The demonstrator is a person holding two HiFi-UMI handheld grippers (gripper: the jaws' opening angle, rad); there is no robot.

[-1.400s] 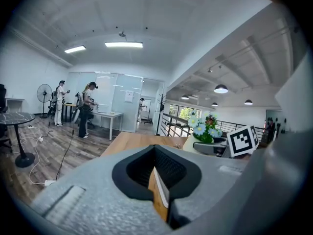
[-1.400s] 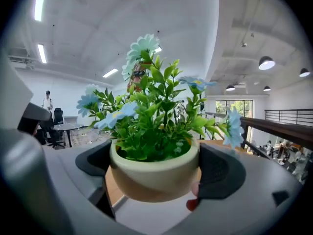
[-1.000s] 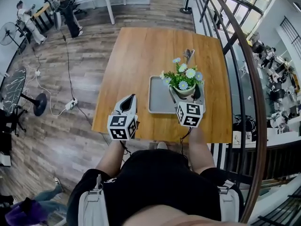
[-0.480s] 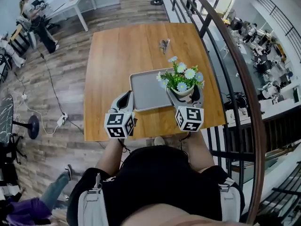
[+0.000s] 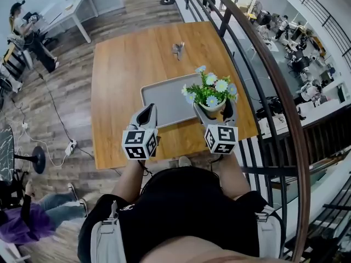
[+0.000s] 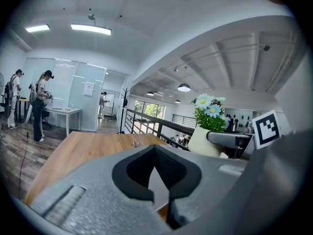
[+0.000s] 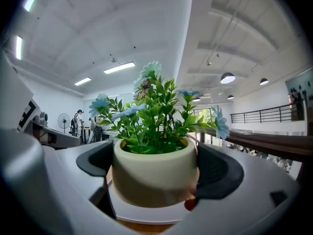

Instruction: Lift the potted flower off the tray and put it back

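Head view, potted flower (image 5: 211, 92) now over tray (image 5: 162, 96) edge, right gripper (image 5: 214, 107) still clamping

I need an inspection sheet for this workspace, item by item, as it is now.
Surface: wooden table, no spill seen.
Job's things: potted flower over the grey tray's right end; contact with tray unclear.
Clutter: one small grey object, far side of table.
Grippers: right gripper shut on the potted flower; left gripper shut, empty, by the tray's near left corner.
Cables: floor cable to a power strip, left of table.
Surroundings: railing at right; people at a desk, far left.
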